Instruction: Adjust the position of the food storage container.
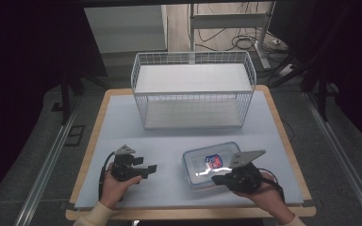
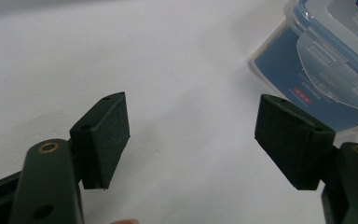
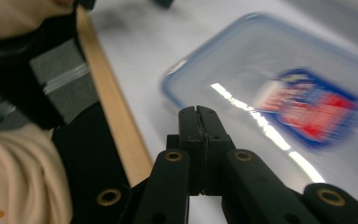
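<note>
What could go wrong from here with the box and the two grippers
1. The right gripper has its jaws shut with nothing between them, low over the box lid; coming down, it could shove or scratch the lid rather than grip it.
2. The box sits near the table's front edge, so a push toward the person might slide it off.
3. The left gripper is open, apart from the box, so nothing steadies it.

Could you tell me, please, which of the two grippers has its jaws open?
The left gripper: its pads stand wide apart over bare table, nothing between them. The right gripper has its jaws pressed together, empty, above the lidded plastic box.
</note>
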Demonstrator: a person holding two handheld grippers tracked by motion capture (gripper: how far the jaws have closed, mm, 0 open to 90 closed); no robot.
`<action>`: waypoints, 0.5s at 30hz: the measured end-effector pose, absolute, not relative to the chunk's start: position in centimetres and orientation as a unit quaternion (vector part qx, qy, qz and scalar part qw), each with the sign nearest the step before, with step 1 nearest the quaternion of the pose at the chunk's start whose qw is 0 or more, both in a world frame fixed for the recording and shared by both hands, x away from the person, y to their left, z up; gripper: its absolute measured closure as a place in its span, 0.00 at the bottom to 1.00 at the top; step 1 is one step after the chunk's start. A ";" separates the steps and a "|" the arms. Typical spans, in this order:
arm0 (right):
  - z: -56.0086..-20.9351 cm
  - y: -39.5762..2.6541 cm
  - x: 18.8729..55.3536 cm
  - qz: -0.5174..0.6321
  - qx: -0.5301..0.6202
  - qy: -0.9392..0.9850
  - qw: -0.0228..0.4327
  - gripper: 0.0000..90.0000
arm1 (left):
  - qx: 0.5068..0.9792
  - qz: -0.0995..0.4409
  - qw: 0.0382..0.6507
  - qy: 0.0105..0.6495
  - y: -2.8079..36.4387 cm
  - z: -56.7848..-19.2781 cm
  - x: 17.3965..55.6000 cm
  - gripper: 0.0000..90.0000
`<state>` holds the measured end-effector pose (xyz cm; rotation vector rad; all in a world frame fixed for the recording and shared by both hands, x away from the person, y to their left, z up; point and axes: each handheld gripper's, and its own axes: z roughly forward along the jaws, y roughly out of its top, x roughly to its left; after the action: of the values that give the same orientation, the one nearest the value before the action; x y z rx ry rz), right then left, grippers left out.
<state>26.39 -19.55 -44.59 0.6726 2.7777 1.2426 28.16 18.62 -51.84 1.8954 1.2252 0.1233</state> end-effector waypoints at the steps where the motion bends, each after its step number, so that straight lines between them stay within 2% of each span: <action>1: -45.2 -18.3 25.9 0.388 0.199 0.900 0.005 0.99 | 0.759 0.049 0.425 0.491 18.6 -51.9 28.2 0.29; 5: -46.5 -16.6 25.6 0.369 0.180 0.912 -0.005 0.99 | 0.759 0.048 0.426 0.490 18.6 -51.9 28.1 0.29; 15: -48.1 -14.9 25.6 0.335 0.169 0.927 0.003 0.99 | 0.761 0.046 0.424 0.488 18.5 -52.0 28.2 0.29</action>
<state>25.57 -14.94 -48.14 0.5310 2.9052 1.0517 28.18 18.51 -51.99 1.9050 1.2222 0.1155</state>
